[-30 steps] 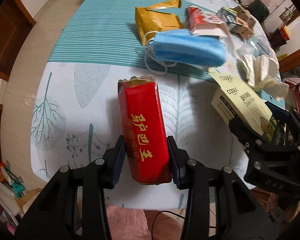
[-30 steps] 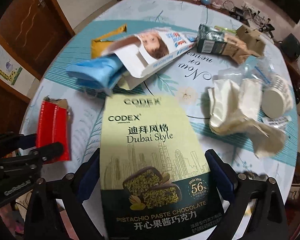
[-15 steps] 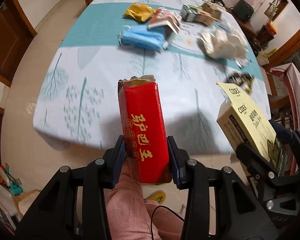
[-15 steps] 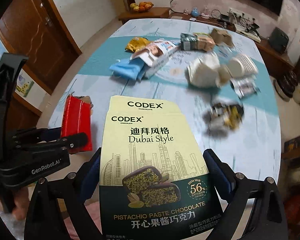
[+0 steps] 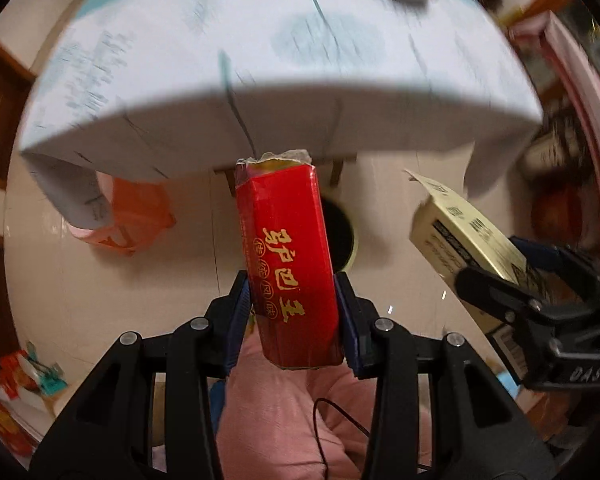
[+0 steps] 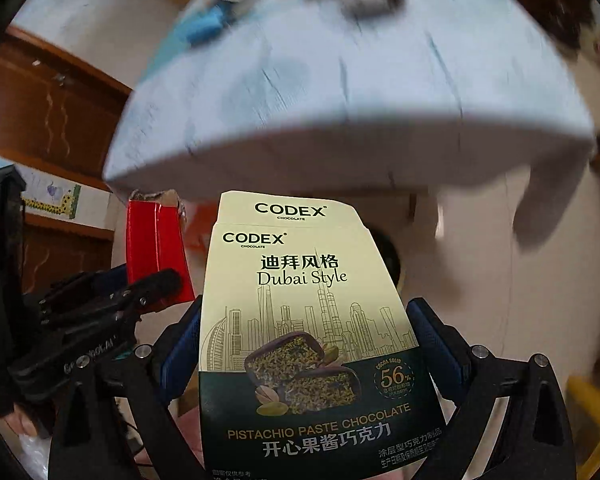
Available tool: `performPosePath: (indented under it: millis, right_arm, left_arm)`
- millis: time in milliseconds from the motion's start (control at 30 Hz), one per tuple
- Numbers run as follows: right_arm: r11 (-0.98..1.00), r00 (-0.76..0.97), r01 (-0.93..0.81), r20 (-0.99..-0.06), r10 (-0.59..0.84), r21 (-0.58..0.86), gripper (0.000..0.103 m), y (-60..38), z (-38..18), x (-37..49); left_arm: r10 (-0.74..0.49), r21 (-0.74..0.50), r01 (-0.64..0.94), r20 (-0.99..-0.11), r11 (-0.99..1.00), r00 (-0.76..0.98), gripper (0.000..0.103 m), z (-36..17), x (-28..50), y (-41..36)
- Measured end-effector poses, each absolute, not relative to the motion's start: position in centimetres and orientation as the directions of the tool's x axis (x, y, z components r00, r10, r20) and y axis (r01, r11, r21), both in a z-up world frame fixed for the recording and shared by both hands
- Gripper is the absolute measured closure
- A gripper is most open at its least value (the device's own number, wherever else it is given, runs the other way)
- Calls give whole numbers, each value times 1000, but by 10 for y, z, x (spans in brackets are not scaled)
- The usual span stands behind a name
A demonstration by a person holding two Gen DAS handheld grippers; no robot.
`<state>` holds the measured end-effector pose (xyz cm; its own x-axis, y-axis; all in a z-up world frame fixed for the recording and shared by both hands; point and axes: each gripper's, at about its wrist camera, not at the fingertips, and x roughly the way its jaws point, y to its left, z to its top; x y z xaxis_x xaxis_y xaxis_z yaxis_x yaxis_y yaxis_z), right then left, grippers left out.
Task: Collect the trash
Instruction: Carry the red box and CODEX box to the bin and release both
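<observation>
The red wrapper [image 5: 290,264] is clamped in the left hand-held gripper [image 5: 294,312], and the chocolate box [image 6: 308,332] is clamped in the right hand-held gripper [image 6: 304,344], both held off the near edge of the bench [image 5: 260,80]. A dark round opening [image 5: 342,236], probably a bin, is seen on the floor beyond the wrapper. Each item should be centred over it before being released.

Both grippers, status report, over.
Left gripper shut on red packet. Right gripper shut on chocolate box. Both off the table, above a dark round opening.
</observation>
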<state>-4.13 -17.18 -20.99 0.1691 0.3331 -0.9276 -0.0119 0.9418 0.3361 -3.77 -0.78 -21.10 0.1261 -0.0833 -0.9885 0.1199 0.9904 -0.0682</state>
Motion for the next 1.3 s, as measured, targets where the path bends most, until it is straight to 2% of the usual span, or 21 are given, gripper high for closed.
performPosePath:
  millis: [267,400,467,533,600,700,867,1067,1300]
  right_arm:
    - [910,8,237,-937,349,341,6,-190,-343,-63]
    - [876,-20,339,-928,371,343,5,-194,-416,-68]
    - [854,-19,384,-921,389,352,5,-198,-443,-70]
    - [819,-14,445,-912,411,362,2,-204,-475,-76]
    - [788,-2,484,-900,435,380,1,-208,-493,-77]
    - [765,2,522,-897,442,378,1,-205,-508,-77]
    - [765,29,514,-899,437,388,1,-201,-507,-66]
    - [793,60,475,-913,403,382,1,-184,-464,-39]
    - [817,104,438,-924,368,375,1,-180,-390,-33]
  left_arm:
    - [-120,-111,225,-992,968,29,65,-316,-34,-26]
    - [-148,-141,215,-989,967,18,62,-363,-20,-23]
    - [-152,-144,205,-988,968,21,51,-381,-10,-18]
    - [-154,-145,206,-988,968,30,34,-394,1,-13]
    - [-141,-129,220,-989,967,38,26,-405,9,-10]
    - [-110,-96,227,-993,969,51,26,-415,19,-9]
    - [-108,-91,212,-992,973,70,26,-404,29,-1]
    - [-106,-83,203,-989,976,106,26,-368,29,6]
    - [-111,-81,191,-982,978,150,26,-300,19,4]
